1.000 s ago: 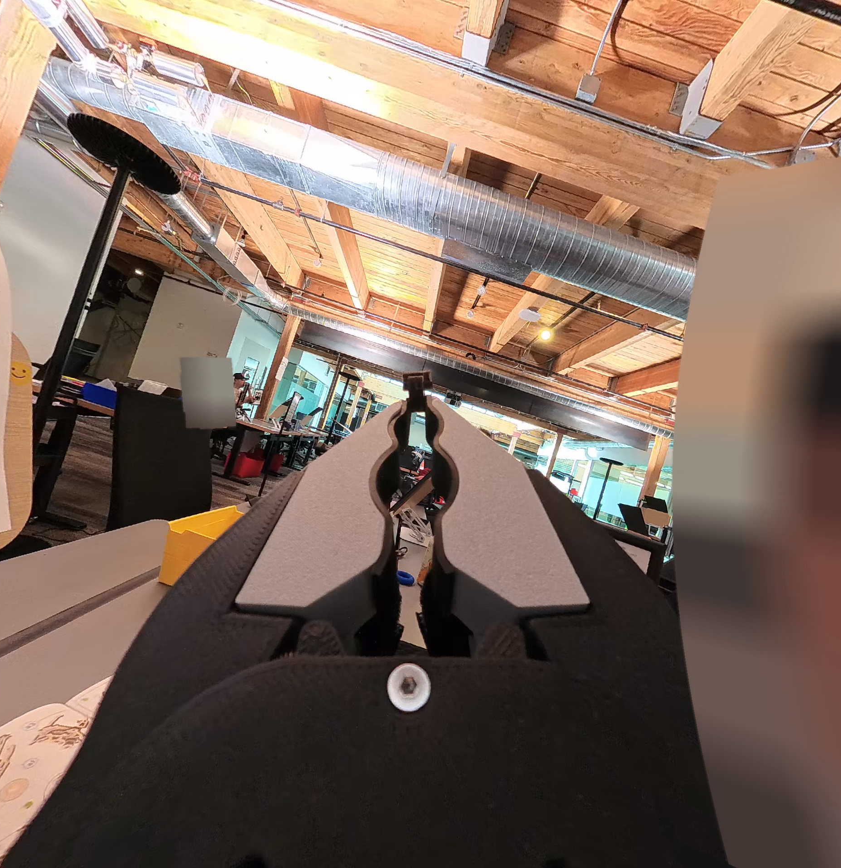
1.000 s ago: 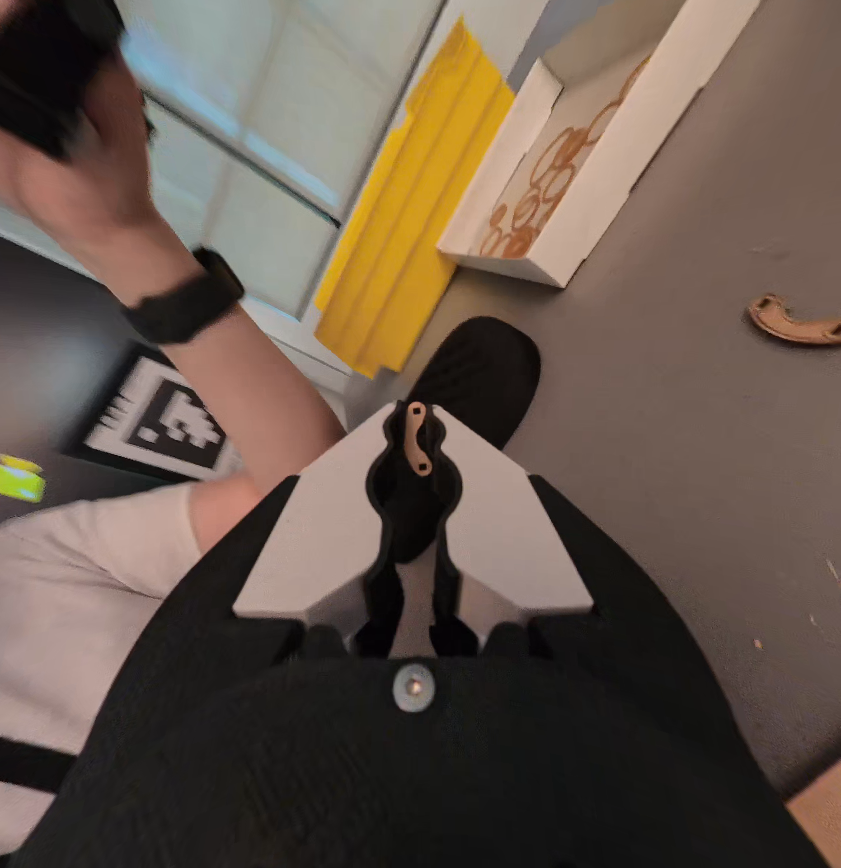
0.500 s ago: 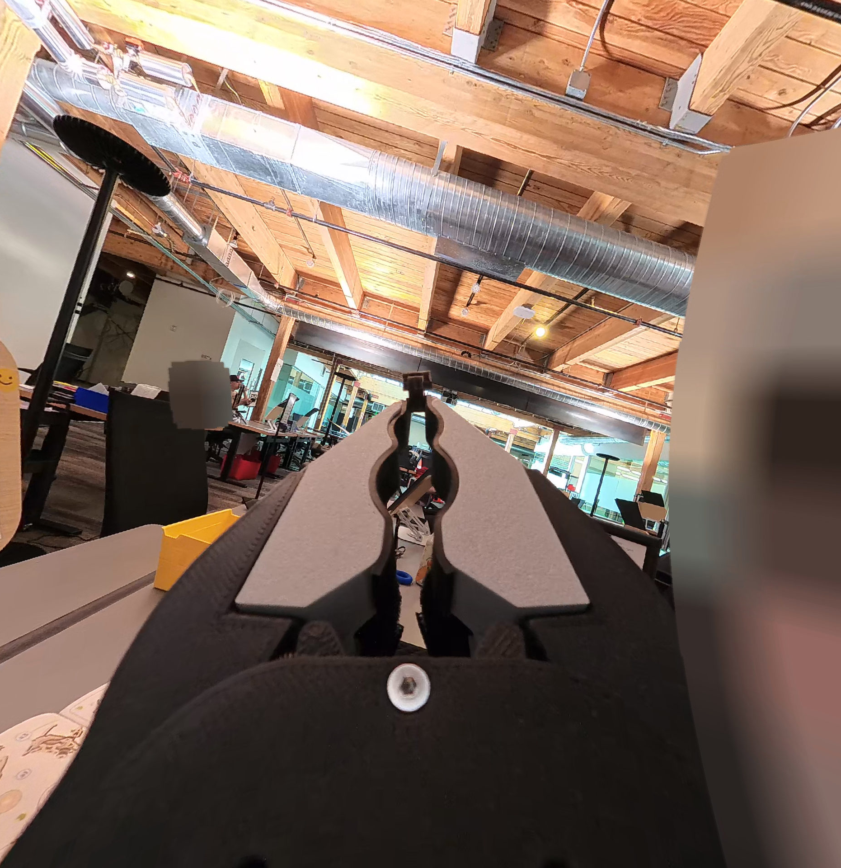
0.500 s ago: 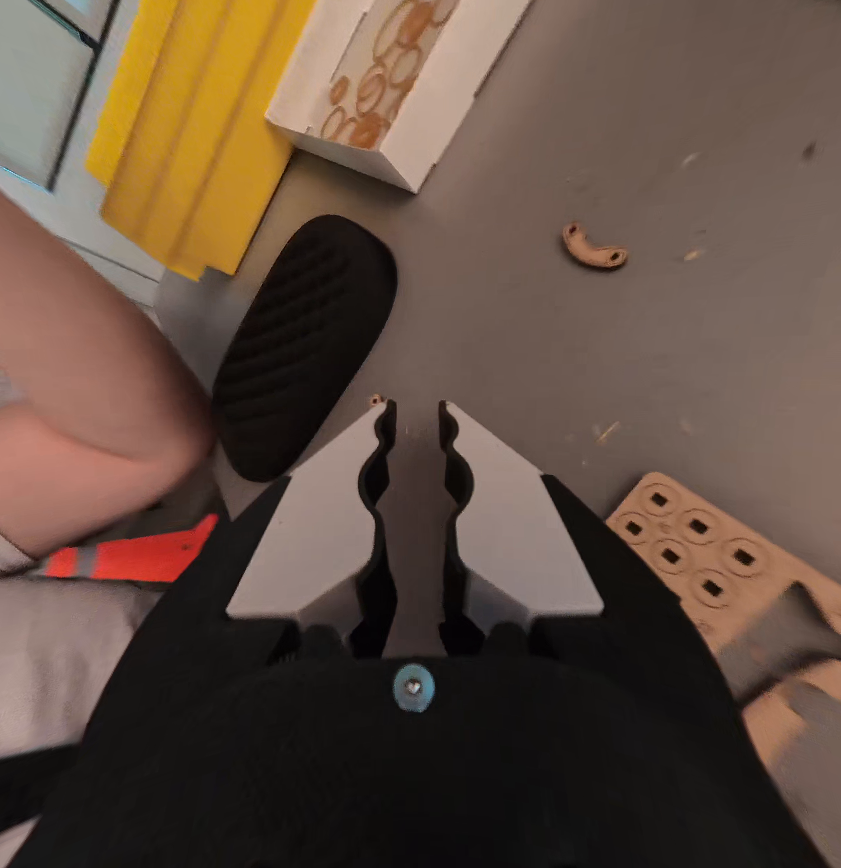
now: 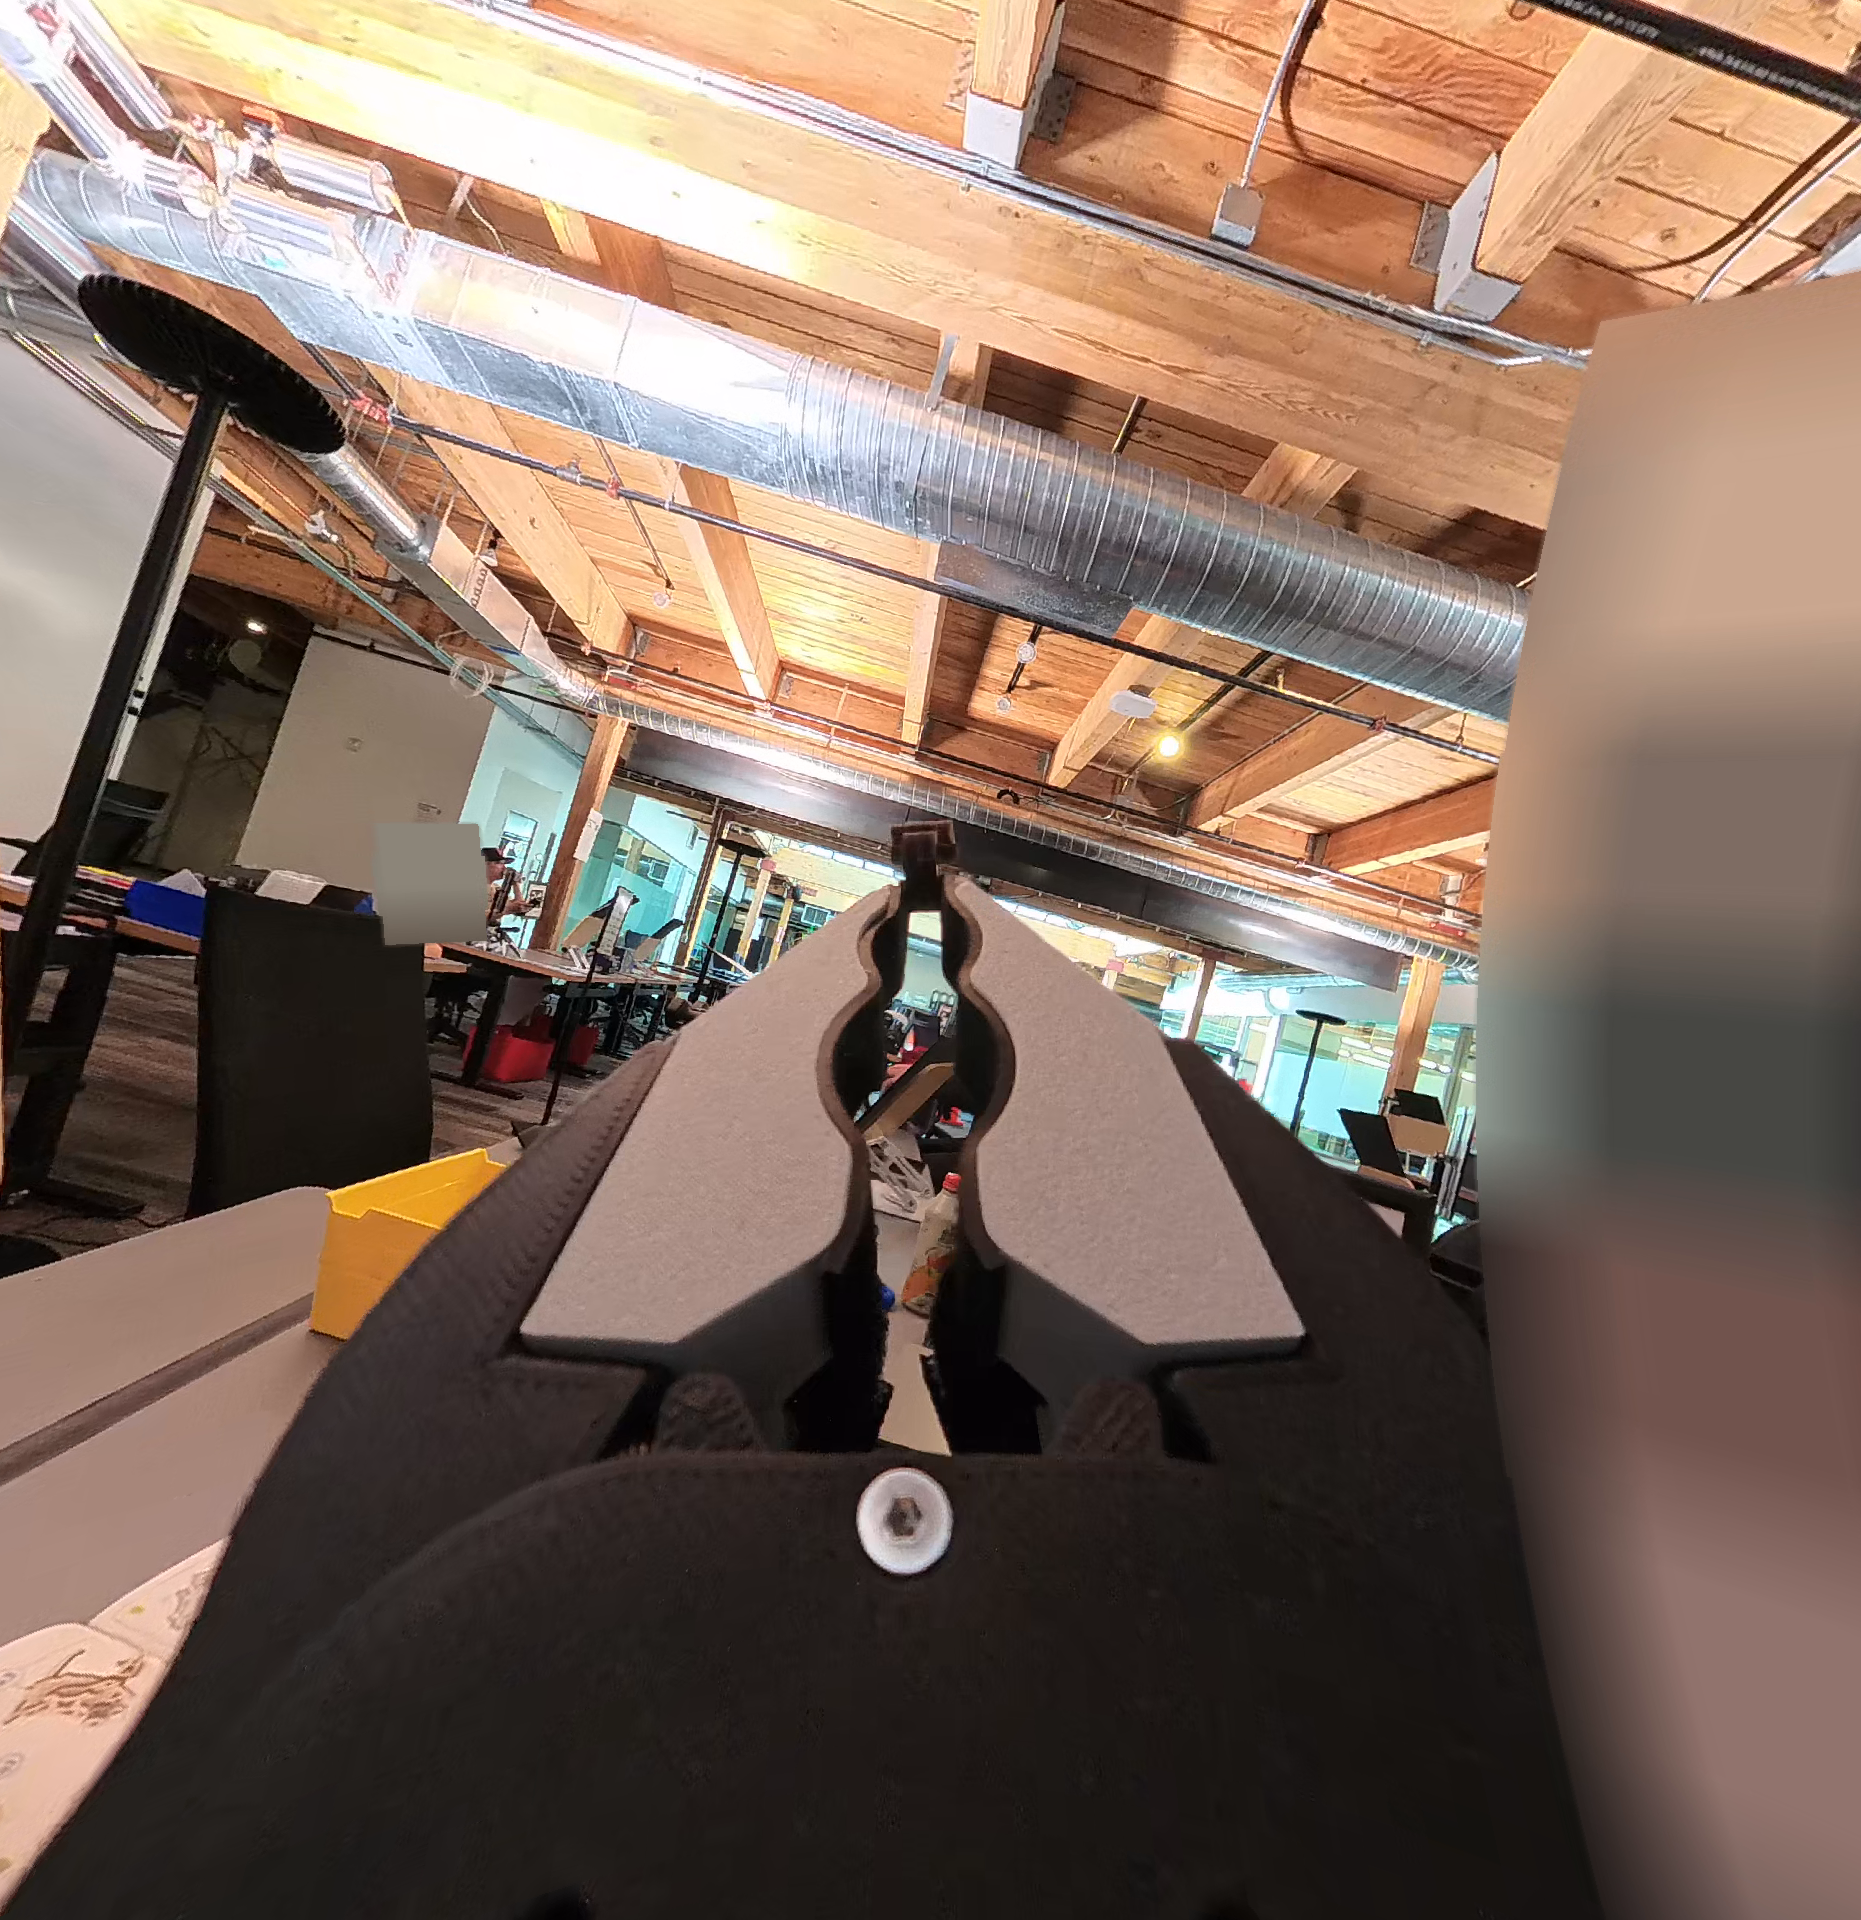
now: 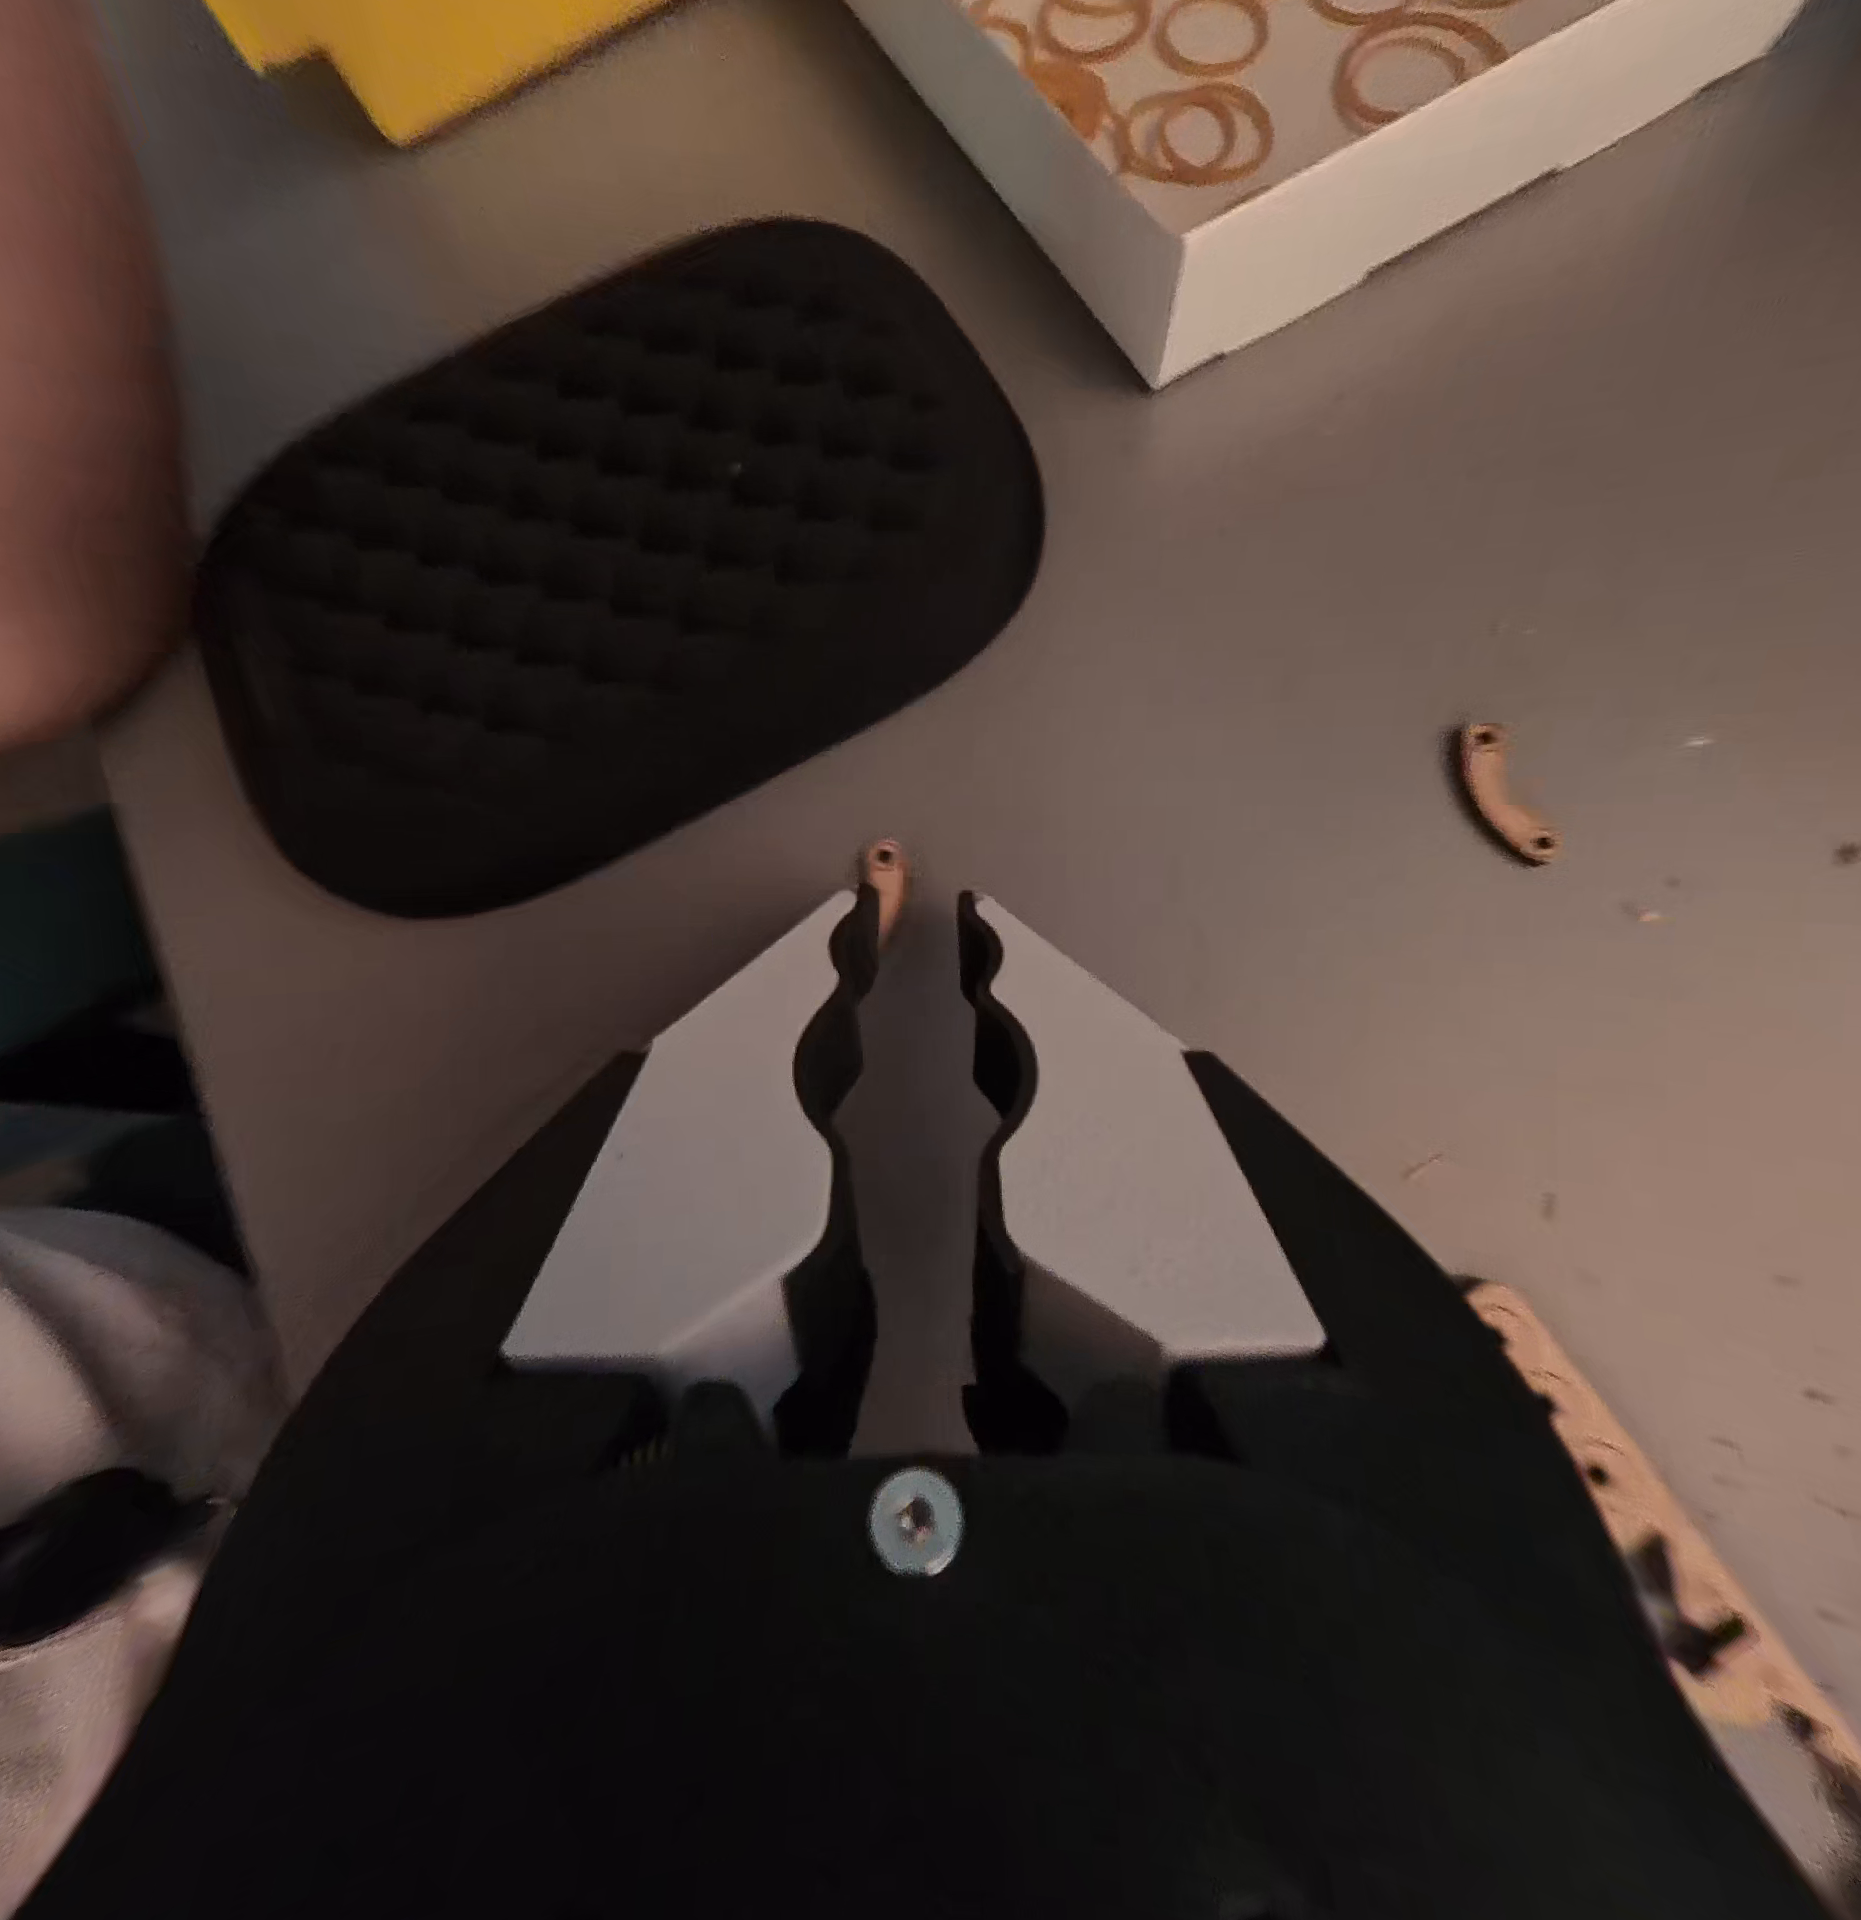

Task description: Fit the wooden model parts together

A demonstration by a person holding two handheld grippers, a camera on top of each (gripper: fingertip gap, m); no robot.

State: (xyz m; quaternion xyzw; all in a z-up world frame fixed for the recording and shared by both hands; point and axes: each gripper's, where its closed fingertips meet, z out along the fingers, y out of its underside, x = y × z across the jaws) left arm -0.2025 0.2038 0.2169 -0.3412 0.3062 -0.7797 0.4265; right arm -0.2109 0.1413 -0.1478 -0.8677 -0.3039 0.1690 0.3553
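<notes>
A small dark wooden part [image 5: 923, 840] is sitting pinched at the tip of the left tool [image 5: 923, 883], which is pointing up toward ceiling beams; only the right wrist view is showing the grey desk [image 6: 1321, 623]. There the right tool [image 6: 913, 902] is hanging open over a tan piece [image 6: 884, 871], with a second curved piece [image 6: 1499, 795] lying well apart.
</notes>
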